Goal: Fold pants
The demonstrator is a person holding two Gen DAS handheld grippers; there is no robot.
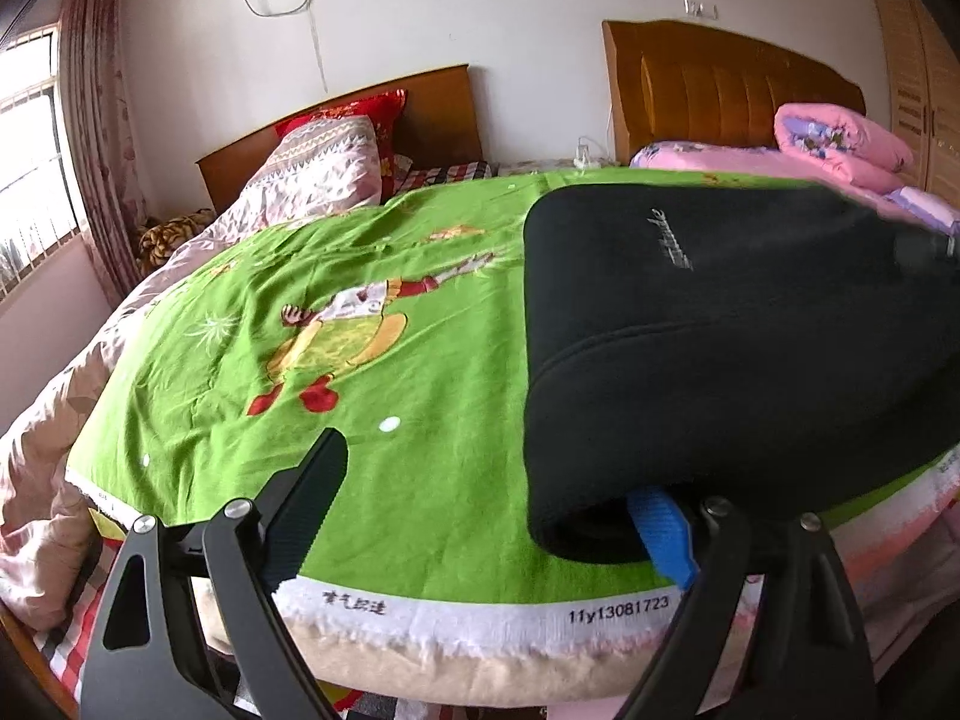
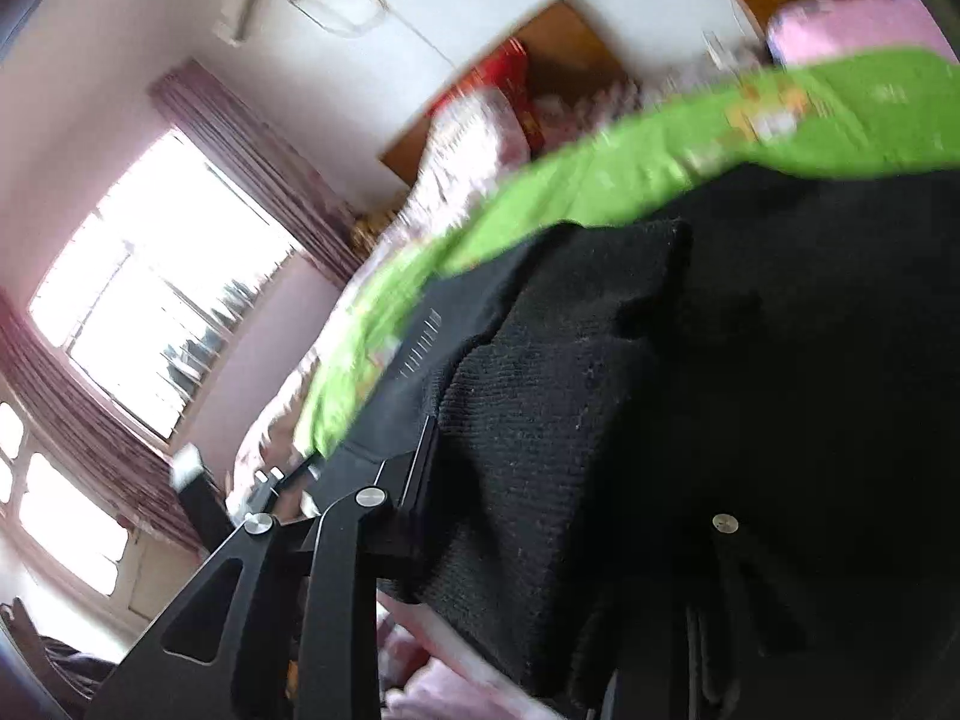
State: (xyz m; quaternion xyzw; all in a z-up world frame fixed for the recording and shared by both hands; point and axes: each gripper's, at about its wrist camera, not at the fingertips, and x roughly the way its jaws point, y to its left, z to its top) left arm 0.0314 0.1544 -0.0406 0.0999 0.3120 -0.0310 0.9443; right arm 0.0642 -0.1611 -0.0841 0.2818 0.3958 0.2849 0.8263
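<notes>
Left hand-held gripper (image 1: 486, 516) gapes wide, pants (image 1: 738, 360) draped over one finger.
Right hand-held gripper (image 2: 540, 510), lower frame, buried in cloth: grip unclear.

I'm looking into a home bedroom: two beds with wooden headboards (image 1: 732, 84), a green cartoon blanket (image 1: 360, 324), curtained window (image 1: 30, 150), wardrobe (image 1: 924, 90).

Daylit window (image 1: 27, 150) with curtain (image 1: 99, 120), white wall (image 1: 510, 6), two wooden headboards (image 1: 732, 84), wardrobe (image 1: 927, 90).
</notes>
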